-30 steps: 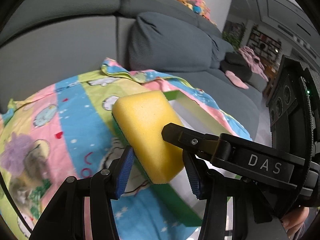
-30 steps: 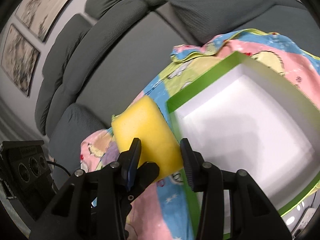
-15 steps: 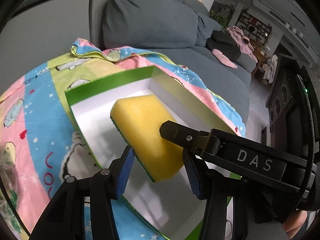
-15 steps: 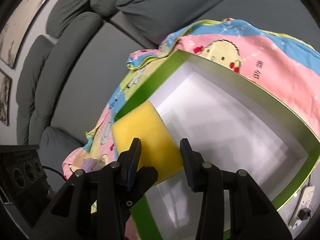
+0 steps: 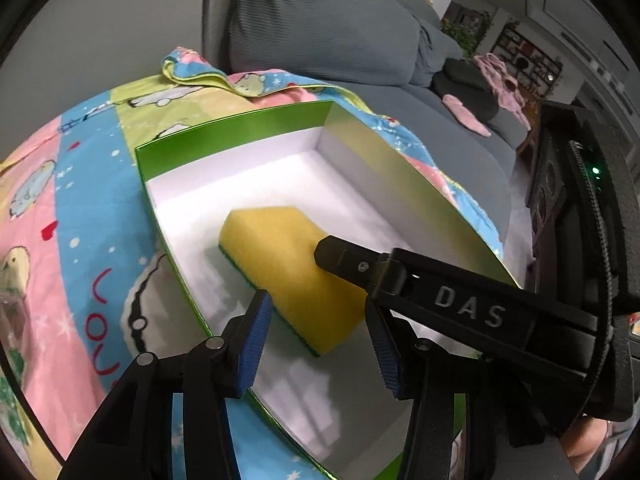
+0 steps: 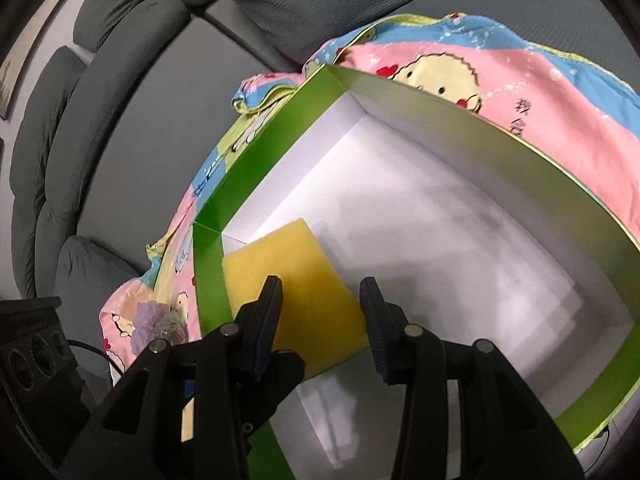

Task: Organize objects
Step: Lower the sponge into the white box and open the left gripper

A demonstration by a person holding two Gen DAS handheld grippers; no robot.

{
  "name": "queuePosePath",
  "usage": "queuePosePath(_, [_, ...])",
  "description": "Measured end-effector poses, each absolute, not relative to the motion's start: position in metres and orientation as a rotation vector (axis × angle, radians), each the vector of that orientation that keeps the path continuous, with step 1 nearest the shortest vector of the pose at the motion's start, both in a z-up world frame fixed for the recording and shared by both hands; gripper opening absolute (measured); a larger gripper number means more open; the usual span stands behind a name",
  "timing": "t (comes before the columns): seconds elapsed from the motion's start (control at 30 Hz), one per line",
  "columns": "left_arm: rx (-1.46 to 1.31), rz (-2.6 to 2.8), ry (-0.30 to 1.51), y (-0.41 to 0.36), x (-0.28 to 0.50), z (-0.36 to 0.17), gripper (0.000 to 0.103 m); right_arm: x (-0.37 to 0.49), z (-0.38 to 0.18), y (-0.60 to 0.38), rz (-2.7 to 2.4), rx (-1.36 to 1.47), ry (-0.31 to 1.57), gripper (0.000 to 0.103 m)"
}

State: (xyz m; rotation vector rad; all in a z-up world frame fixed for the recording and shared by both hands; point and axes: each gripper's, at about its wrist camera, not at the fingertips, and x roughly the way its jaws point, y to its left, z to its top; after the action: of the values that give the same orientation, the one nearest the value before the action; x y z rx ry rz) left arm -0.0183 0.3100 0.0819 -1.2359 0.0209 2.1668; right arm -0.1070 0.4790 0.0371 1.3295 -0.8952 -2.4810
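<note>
L wrist view, L→R: cartoon blanket [image 5: 80, 200] spread over grey sofa [image 5: 320, 32]. Green box [image 5: 224, 136] with white interior sits on the blanket, open top. Yellow sponge [image 5: 288, 268] w/ green scrub layer underneath is inside the box outline, nearer the box's left wall than the right. Can't tell if it's resting on the floor or just above it – a shadow shows beneath.

Left gripper [image 5: 318, 308]: blue pads [image 5: 256, 332] sit tight on both long sides of the sponge's near end, i.e. clamped on it.

Right gripper [image 6: 320, 296] comes in from the right side, body marked "DAS", one finger [image 5: 340, 258] lying across the sponge top. Pink clothes [image 5: 500, 76] on the sofa far right, well apart from the box.

R wrist view, L→R: sofa cushions, blanket edge, box corner, then the sponge [image 6: 288, 276] just beside that corner's wall, rest of the box interior [image 6: 460, 240] bare white. R jaws stand apart, the sponge showing behind and between them; the left pad [image 6: 268, 320] overlaps the sponge face, the right one is at its corner – can't tell if R is actually gripping.
</note>
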Motion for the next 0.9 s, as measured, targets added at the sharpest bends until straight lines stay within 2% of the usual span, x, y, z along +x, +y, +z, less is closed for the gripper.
queuePosePath(0.47, [-1.263,2.252,0.002,0.273,-0.020,0.080,0.047,-0.119,0.031,0.441,-2.369,1.345,-0.822,0.041])
queuePosePath(0.73, [-1.220,2.223,-0.094,0.254,-0.011,0.093,0.047,-0.111,0.041,0.436,-2.410,1.322,-0.806,0.041])
queuePosePath(0.83, [-1.163,2.223,-0.176,0.236,-0.005,0.110,0.049,-0.104,0.051,0.439,-2.460,1.275,-0.812,0.054])
queuePosePath(0.9, [-1.133,2.226,-0.239,0.222,-0.002,0.121,0.056,-0.101,0.056,0.440,-2.451,1.228,-0.841,0.058])
